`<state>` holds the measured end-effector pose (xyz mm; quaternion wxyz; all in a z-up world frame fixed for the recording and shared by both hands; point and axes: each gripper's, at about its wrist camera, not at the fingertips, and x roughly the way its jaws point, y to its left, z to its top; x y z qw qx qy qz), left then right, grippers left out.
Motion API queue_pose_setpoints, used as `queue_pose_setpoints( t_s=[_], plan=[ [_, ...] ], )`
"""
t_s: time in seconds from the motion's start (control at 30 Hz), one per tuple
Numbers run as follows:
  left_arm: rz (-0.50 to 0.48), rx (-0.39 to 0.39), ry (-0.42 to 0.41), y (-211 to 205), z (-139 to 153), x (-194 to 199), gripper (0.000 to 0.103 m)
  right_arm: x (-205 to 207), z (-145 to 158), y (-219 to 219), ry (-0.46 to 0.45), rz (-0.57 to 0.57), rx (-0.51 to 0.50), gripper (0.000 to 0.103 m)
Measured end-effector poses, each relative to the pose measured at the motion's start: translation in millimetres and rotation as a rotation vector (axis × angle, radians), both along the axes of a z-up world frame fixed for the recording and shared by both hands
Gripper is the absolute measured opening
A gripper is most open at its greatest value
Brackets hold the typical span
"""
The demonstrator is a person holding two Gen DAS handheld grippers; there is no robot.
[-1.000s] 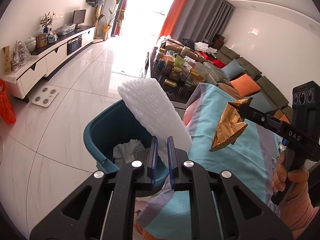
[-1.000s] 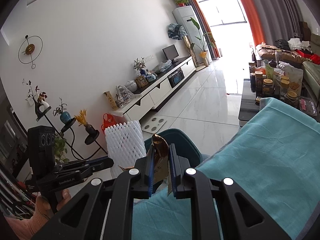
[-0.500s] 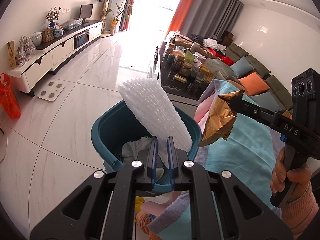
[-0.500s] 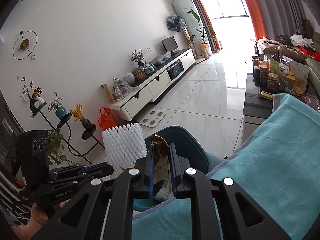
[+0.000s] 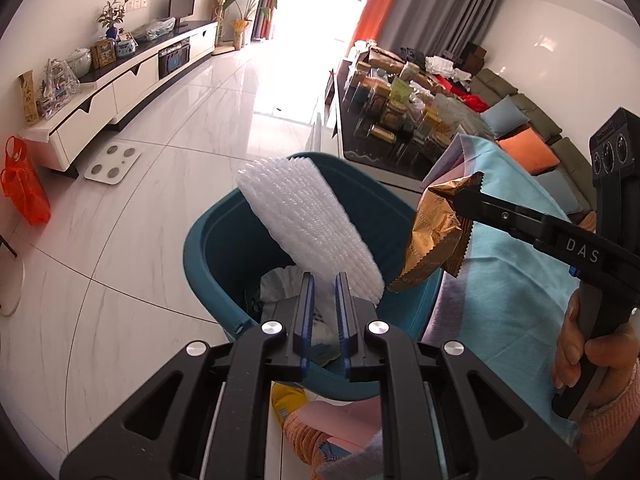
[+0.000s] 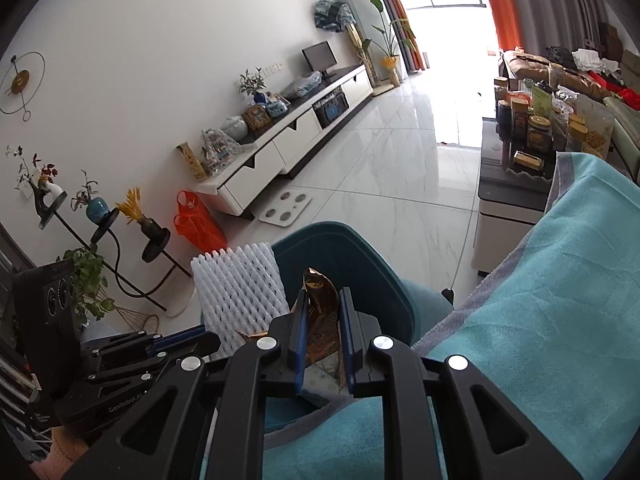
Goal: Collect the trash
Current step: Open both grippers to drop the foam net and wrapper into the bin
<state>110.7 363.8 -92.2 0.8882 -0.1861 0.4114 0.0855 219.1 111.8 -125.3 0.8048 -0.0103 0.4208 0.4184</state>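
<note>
Foam net (image 5: 308,224) and gold wrapper (image 5: 436,232) are clamped in your left gripper (image 5: 324,320) and right gripper (image 6: 323,336) over the teal bin (image 5: 216,248) (already holding paper); dropping them remains.

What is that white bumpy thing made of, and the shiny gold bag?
The white netting looks like soft foam mesh, matte, with a woven diamond pattern of holes. The gold wrapper looks like thin metallic foil or foil-coated plastic: glossy, crinkled, with zigzag-cut edges.
</note>
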Motion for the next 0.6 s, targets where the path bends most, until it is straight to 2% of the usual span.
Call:
queue_pose_setpoints(
  t_s=[0.17, 0.3, 0.33, 0.6],
  plan=[
    [-0.003, 0.002, 0.029, -1.0, -12.6, 11.2, 0.014, 2.0, -7.0, 4.3, 0.027, -0.004, -0.021, 0.021],
    [0.006, -0.005, 0.042, -2.4, -19.1, 16.7, 0.031, -0.4, -6.6, 3.1, 0.025, -0.002, -0.025, 0.022],
    [0.012, -0.005, 0.039, -3.8, -19.0, 17.3, 0.033, -0.3, -6.1, 2.6, 0.025, -0.001, -0.026, 0.022],
    [0.014, 0.002, -0.013, -10.2, -4.3, 4.2, 0.036, -3.8, -0.3, -10.6, 0.023, -0.006, -0.013, 0.022]
  ],
)
